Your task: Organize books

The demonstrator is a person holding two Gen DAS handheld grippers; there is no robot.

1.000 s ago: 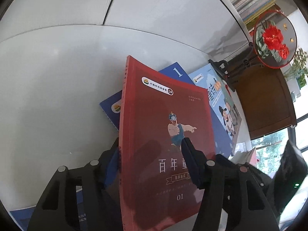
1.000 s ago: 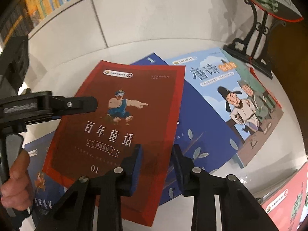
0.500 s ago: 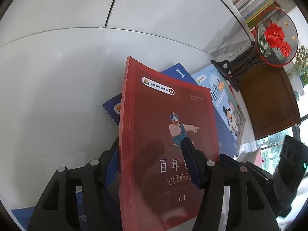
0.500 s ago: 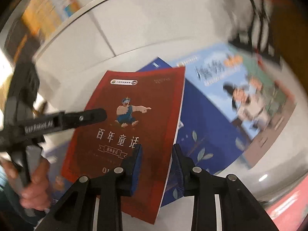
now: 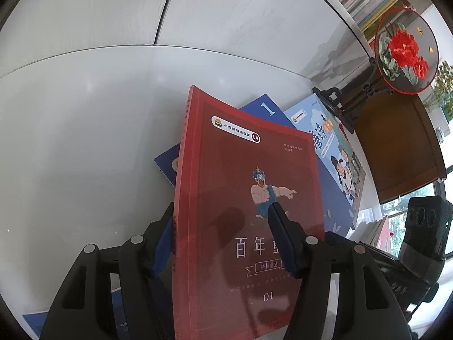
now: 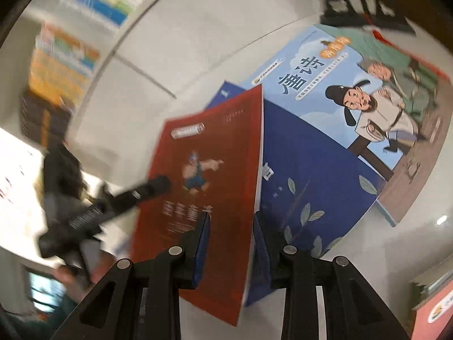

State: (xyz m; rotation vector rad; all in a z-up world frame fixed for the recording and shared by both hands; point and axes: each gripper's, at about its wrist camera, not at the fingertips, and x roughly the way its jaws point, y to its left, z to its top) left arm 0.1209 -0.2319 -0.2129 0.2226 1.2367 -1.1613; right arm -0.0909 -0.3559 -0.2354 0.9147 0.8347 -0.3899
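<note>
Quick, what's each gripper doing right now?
Left gripper: closed on the red book, one finger on each side of it.
Right gripper: jaws around the red book's free edge; grip cannot be told.

We see right wrist view smeared: shelf books (image 6: 73,53) unreadable. Red book (image 5: 249,212) hides most of dark blue book (image 5: 334,198), bottom cut by frame. Left tool (image 5: 220,243) covers part of title.

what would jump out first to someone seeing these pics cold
The red book fills the middle of both views, tilted up off the table, with the left gripper closed across it and the right gripper straddling its page edge. Behind it lie a blue book and a light blue book. A round red-flower ornament stands at the far right.
</note>
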